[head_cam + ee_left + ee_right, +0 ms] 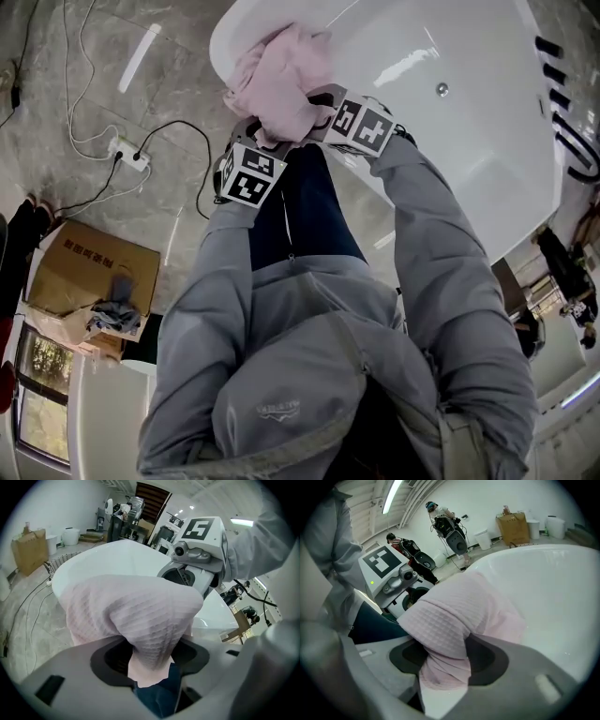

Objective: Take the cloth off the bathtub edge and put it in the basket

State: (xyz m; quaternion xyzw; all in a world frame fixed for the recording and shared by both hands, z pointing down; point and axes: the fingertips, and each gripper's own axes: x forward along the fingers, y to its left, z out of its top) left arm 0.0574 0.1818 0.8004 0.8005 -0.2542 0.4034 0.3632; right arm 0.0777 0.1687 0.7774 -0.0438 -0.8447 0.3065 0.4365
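Pink cloth (281, 80) gripped on the bathtub (469, 159) edge
The left gripper (149, 656) and right gripper (443, 660) sit side by side at the rounded end of the white tub. Each has its fingers clamped on a bunched fold of the cloth, which lies heaped over the rim between and ahead of them

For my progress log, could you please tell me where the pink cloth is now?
Head view, upper centre: the pink cloth is bunched at the bathtub rim, pinched by the left claw and right claw.
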